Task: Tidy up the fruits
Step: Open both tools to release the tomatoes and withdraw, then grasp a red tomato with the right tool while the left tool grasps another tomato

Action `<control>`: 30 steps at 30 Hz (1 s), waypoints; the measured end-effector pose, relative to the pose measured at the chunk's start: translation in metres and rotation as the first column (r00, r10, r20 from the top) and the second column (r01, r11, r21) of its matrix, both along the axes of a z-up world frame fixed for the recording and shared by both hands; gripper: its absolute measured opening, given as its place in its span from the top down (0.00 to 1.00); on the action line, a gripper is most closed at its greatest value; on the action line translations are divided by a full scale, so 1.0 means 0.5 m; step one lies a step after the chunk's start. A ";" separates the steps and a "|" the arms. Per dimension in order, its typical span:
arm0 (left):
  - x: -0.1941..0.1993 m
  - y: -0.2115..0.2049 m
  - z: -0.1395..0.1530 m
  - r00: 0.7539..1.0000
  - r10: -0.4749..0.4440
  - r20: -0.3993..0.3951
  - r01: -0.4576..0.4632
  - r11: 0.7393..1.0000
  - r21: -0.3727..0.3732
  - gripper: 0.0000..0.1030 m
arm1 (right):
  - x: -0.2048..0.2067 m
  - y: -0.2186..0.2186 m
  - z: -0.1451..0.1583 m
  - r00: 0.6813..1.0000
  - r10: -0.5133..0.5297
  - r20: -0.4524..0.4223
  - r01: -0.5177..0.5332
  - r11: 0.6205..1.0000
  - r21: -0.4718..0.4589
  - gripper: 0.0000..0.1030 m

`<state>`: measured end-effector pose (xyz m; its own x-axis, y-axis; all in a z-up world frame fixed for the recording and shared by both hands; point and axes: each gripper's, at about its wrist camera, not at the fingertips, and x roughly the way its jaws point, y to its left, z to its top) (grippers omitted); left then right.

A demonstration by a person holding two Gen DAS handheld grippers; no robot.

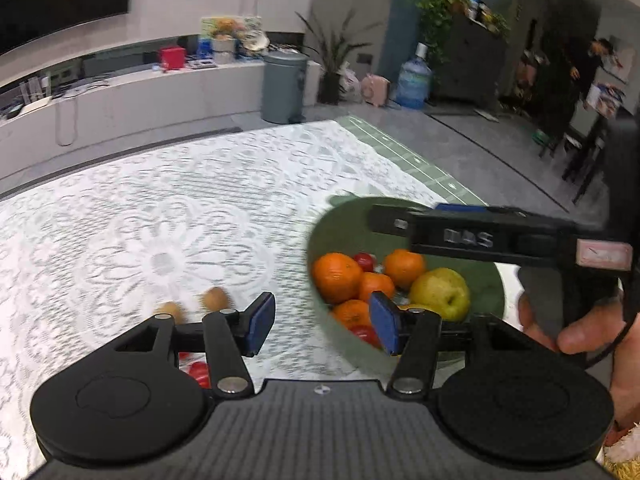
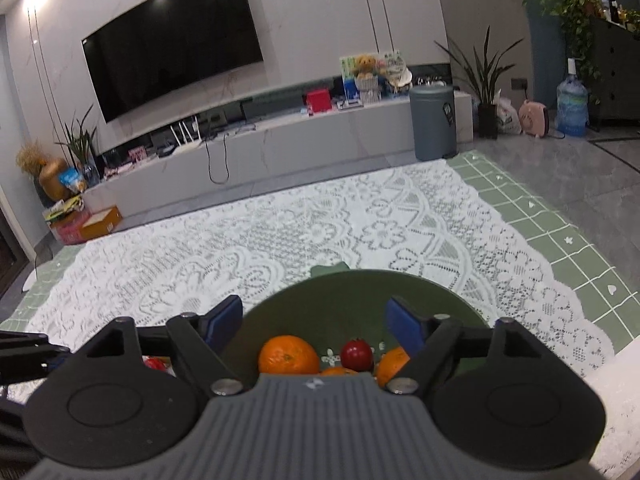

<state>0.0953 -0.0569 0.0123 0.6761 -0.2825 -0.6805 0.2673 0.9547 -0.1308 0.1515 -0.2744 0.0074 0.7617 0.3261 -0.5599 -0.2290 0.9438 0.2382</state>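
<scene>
Two brown kiwis (image 1: 196,306) lie loose on the lace cloth (image 1: 160,220), side by side, just ahead of the left claw (image 1: 322,326) and off to its left; the nearer one is partly hidden behind the claw's linkage. No long axis readable, too blurred. A red fruit (image 1: 199,372) sits under the left claw's arm, also outside the bowl, count unsure.

Green bowl (image 1: 340,232) lies to the right of the kiwis, w/ the left claw's right pad overlapping its near rim. Inside: approx 4 oranges (image 1: 336,278), 1 yellow-green apple (image 1: 440,294), 2 small red fruits (image 1: 365,261), some half hidden.

Left claw: spread, nothing between pads. Right claw (image 2: 314,326): spread too, empty, hanging over the bowl's middle. Left hand is nearer the kiwis, so the next pick is prob. its job: swing left and down.

Worktop beyond the cloth is green grid.
</scene>
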 end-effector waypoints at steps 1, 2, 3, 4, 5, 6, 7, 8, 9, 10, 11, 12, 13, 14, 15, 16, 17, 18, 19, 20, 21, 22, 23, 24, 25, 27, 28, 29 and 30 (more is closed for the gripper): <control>-0.003 0.013 0.005 1.000 0.018 0.005 -0.018 1.000 -0.004 0.38 | -0.005 0.004 0.003 1.000 0.000 0.005 0.000 1.000 -0.001 0.26; -0.006 0.027 0.009 0.999 0.039 0.010 -0.039 0.999 -0.007 0.38 | -0.010 0.008 0.005 1.000 0.003 0.007 -0.003 1.000 0.002 0.26; -0.008 0.041 0.013 0.998 0.061 0.015 -0.061 0.998 -0.011 0.38 | -0.015 0.013 0.007 1.000 0.006 0.007 -0.006 1.000 0.009 0.26; -0.010 0.054 0.017 0.997 0.081 0.019 -0.081 0.997 -0.015 0.38 | -0.019 0.018 0.009 1.000 0.009 0.005 -0.009 1.000 0.020 0.26; -0.012 0.068 0.020 0.995 0.100 0.021 -0.100 0.995 -0.020 0.38 | -0.024 0.025 0.010 1.000 0.012 0.001 -0.012 0.999 0.033 0.26; -0.014 0.083 0.022 0.993 0.120 0.022 -0.120 0.992 -0.026 0.38 | -0.030 0.032 0.010 1.000 0.018 -0.002 -0.017 0.999 0.048 0.26; -0.016 0.096 0.024 0.990 0.138 0.021 -0.138 0.990 -0.032 0.38 | -0.036 0.039 0.011 1.000 0.024 -0.002 -0.024 0.998 0.058 0.26; -0.019 0.109 0.024 0.988 0.153 0.021 -0.153 0.988 -0.036 0.38 | -0.043 0.051 0.013 0.999 0.031 0.004 -0.032 0.998 0.059 0.26; -0.022 0.122 0.025 0.986 0.166 0.022 -0.165 0.985 -0.040 0.38 | -0.049 0.062 0.014 0.999 0.038 0.012 -0.039 0.998 0.052 0.26; -0.025 0.135 0.025 0.984 0.176 0.023 -0.175 0.984 -0.042 0.38 | -0.056 0.075 0.017 0.999 0.048 0.023 -0.048 0.998 0.038 0.26; -0.027 0.144 0.024 0.982 0.186 0.023 -0.184 0.982 -0.043 0.38 | -0.063 0.089 0.019 0.998 0.059 0.038 -0.060 0.998 0.019 0.26; -0.031 0.154 0.021 0.981 0.193 0.023 -0.192 0.980 -0.044 0.38 | -0.070 0.102 0.020 0.996 0.071 0.051 -0.071 0.997 0.004 0.26; -0.032 0.162 0.018 0.980 0.199 0.023 -0.198 0.979 -0.045 0.39 | -0.078 0.117 0.021 0.994 0.086 0.063 -0.086 0.996 -0.009 0.26; -0.033 0.169 0.015 0.978 0.206 0.022 -0.205 0.978 -0.046 0.39 | -0.085 0.129 0.020 0.992 0.102 0.070 -0.101 0.995 -0.017 0.27; -0.035 0.179 0.010 0.977 0.213 0.020 -0.211 0.976 -0.046 0.40 | -0.092 0.140 0.019 0.990 0.116 0.074 -0.115 0.993 -0.025 0.29; -0.037 0.186 0.005 0.976 0.218 0.018 -0.217 0.975 -0.047 0.41 | -0.098 0.154 0.017 0.989 0.131 0.074 -0.129 0.991 -0.039 0.31; -0.038 0.194 0.000 0.975 0.222 0.015 -0.222 0.974 -0.048 0.42 | -0.102 0.165 0.014 0.987 0.143 0.072 -0.139 0.989 -0.054 0.34; -0.040 0.202 -0.004 0.974 0.226 0.011 -0.226 0.973 -0.048 0.42 | -0.108 0.179 0.010 0.985 0.160 0.068 -0.155 0.985 -0.073 0.36; -0.039 0.209 -0.009 0.973 0.230 0.008 -0.229 0.972 -0.049 0.44 | -0.111 0.189 0.008 0.983 0.173 0.064 -0.167 0.982 -0.085 0.37; -0.039 0.215 -0.014 0.973 0.230 0.005 -0.230 0.972 -0.050 0.44 | -0.116 0.200 0.005 0.980 0.188 0.061 -0.182 0.979 -0.097 0.38; -0.041 0.220 -0.020 0.973 0.229 0.004 -0.228 0.972 -0.052 0.45 | -0.121 0.213 0.002 0.977 0.205 0.056 -0.198 0.974 -0.107 0.38; -0.041 0.225 -0.026 0.974 0.226 0.002 -0.226 0.973 -0.053 0.46 | -0.125 0.224 -0.002 0.974 0.220 0.051 -0.213 0.971 -0.113 0.39; -0.040 0.229 -0.032 0.975 0.223 0.000 -0.222 0.973 -0.054 0.46 | -0.129 0.235 -0.007 0.971 0.235 0.044 -0.229 0.966 -0.121 0.41; -0.043 0.233 -0.037 0.976 0.219 0.000 -0.218 0.974 -0.056 0.47 | -0.132 0.247 -0.013 0.967 0.251 0.034 -0.245 0.961 -0.129 0.43; -0.041 0.237 -0.044 0.977 0.215 -0.002 -0.215 0.975 -0.059 0.47 | -0.133 0.258 -0.019 0.965 0.262 0.022 -0.256 0.957 -0.135 0.44; -0.037 0.244 -0.058 0.977 0.214 -0.002 -0.213 0.974 -0.070 0.47 | -0.133 0.281 -0.036 0.961 0.277 -0.010 -0.275 0.950 -0.148 0.46; -0.034 0.246 -0.066 0.977 0.212 0.000 -0.211 0.975 -0.076 0.47 | -0.132 0.290 -0.044 0.959 0.282 -0.025 -0.282 0.946 -0.158 0.46; -0.030 0.249 -0.072 0.978 0.210 0.000 -0.210 0.975 -0.080 0.48 | -0.131 0.299 -0.051 0.958 0.283 -0.036 -0.285 0.943 -0.171 0.48; -0.025 0.250 -0.078 0.978 0.210 -0.001 -0.209 0.974 -0.082 0.50 | -0.130 0.307 -0.056 0.958 0.283 -0.045 -0.287 0.940 -0.187 0.49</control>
